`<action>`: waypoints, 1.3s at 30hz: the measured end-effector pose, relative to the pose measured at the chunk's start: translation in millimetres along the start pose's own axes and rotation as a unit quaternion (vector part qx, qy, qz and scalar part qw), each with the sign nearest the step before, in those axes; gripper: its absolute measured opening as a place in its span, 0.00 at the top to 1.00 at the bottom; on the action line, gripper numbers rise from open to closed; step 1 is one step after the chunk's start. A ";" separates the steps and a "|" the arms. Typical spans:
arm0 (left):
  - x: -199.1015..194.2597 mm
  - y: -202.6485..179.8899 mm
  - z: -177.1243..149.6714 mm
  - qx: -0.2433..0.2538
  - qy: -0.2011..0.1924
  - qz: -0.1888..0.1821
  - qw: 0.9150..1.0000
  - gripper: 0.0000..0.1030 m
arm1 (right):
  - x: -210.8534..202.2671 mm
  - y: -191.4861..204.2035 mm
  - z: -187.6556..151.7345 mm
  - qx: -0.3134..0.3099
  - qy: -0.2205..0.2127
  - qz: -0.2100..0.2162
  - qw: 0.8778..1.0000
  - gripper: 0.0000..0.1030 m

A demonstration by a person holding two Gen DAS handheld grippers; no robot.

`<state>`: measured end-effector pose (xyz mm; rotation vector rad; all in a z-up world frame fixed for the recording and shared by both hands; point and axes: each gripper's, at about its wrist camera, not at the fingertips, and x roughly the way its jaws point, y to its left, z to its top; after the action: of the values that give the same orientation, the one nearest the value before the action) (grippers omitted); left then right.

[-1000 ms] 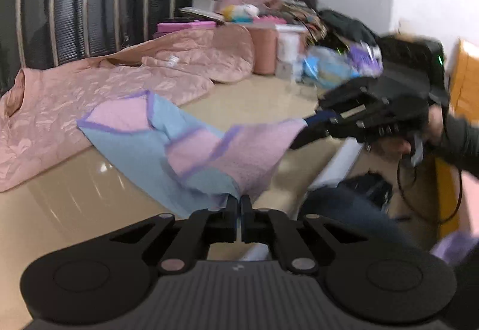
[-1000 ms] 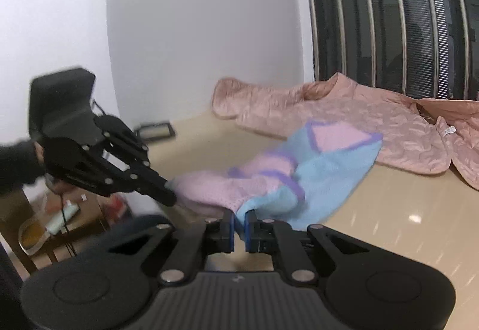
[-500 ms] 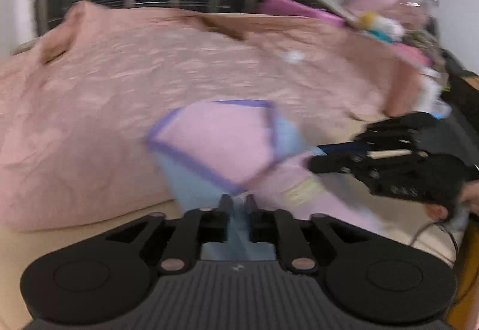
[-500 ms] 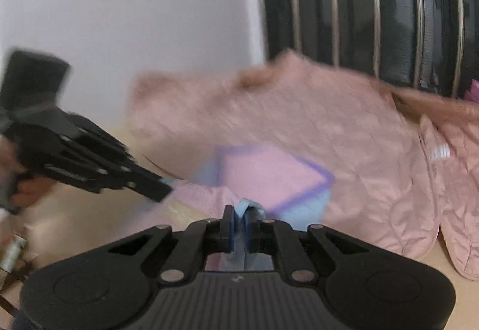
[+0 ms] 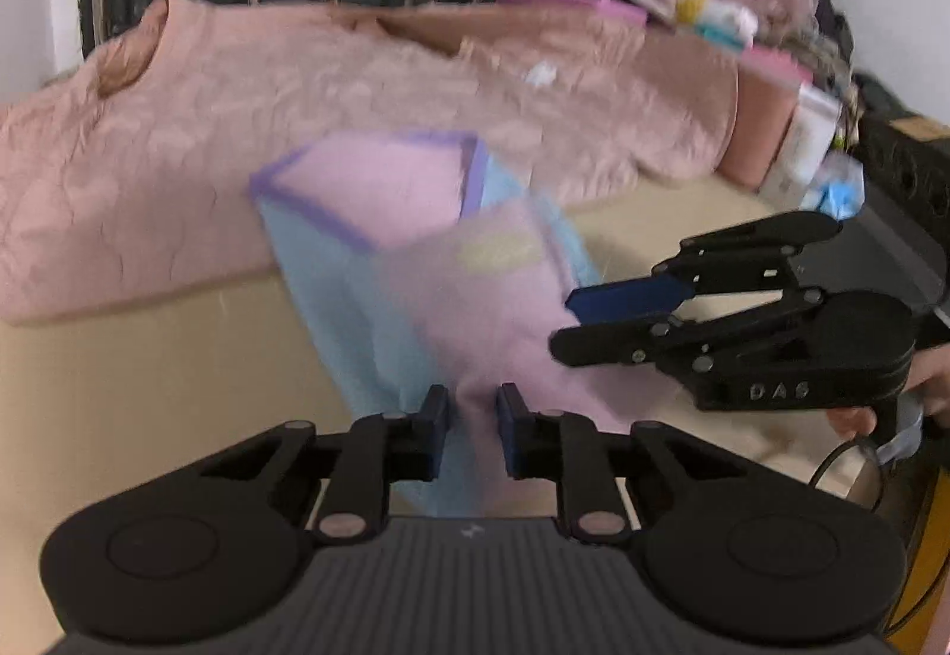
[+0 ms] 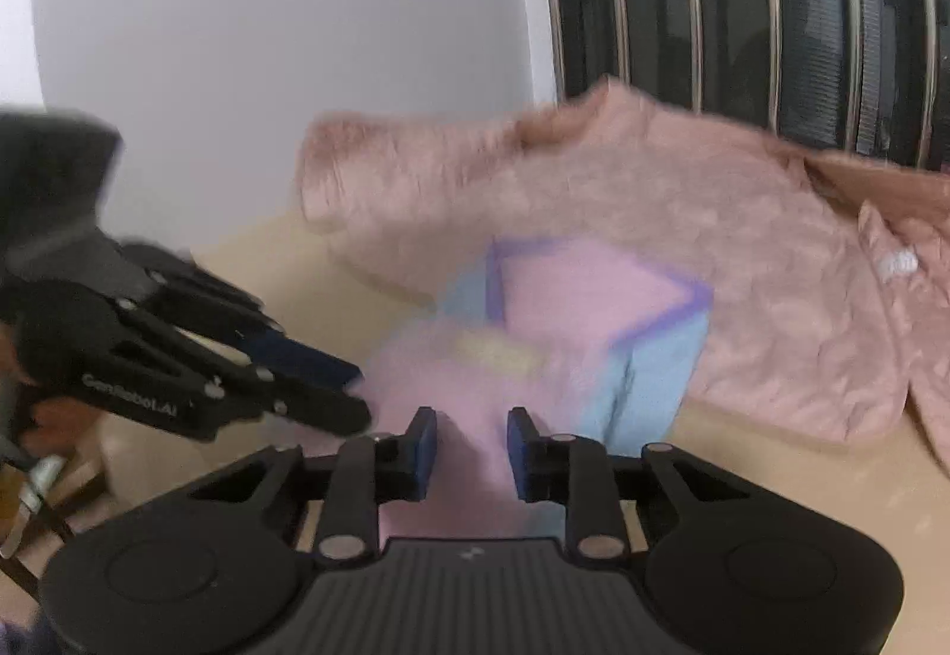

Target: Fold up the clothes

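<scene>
Both tools are letting go of the folded pink-and-blue garment (image 5: 415,251) beside the pink quilted jacket (image 5: 178,150): the left tool (image 5: 472,432) stands slightly open around cloth, the right tool (image 6: 469,444) is opening over it, and next both should back clear and smooth the fold.

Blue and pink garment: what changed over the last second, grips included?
Both grippers carried the blue and pink garment from the table's near edge toward the peach quilted jacket, folding it over. The left gripper, shut on it before, now stands apart; the right gripper is opening, cloth lying loose between both pairs of jaws. The jacket and the clutter behind stayed put.
</scene>
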<state>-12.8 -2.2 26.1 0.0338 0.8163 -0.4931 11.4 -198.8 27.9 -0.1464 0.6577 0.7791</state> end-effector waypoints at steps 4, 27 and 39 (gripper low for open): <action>-20.9 15.2 6.2 -0.015 -0.018 -0.021 1.000 0.72 | 0.0 6.0 -6.0 -0.006 0.011 0.003 1.000 0.77; 52.5 107.5 110.5 -0.104 -0.038 0.088 0.990 0.99 | 81.4 -140.9 85.6 0.083 0.053 -0.078 0.992 0.98; -52.3 -11.5 -32.4 0.025 -0.061 0.117 0.991 0.77 | -67.6 -31.0 -9.1 -0.026 0.027 0.003 0.999 0.97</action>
<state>-70.4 15.9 42.5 0.1434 0.6702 -0.2902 -7.1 -265.0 57.7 -0.2139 0.6896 0.8014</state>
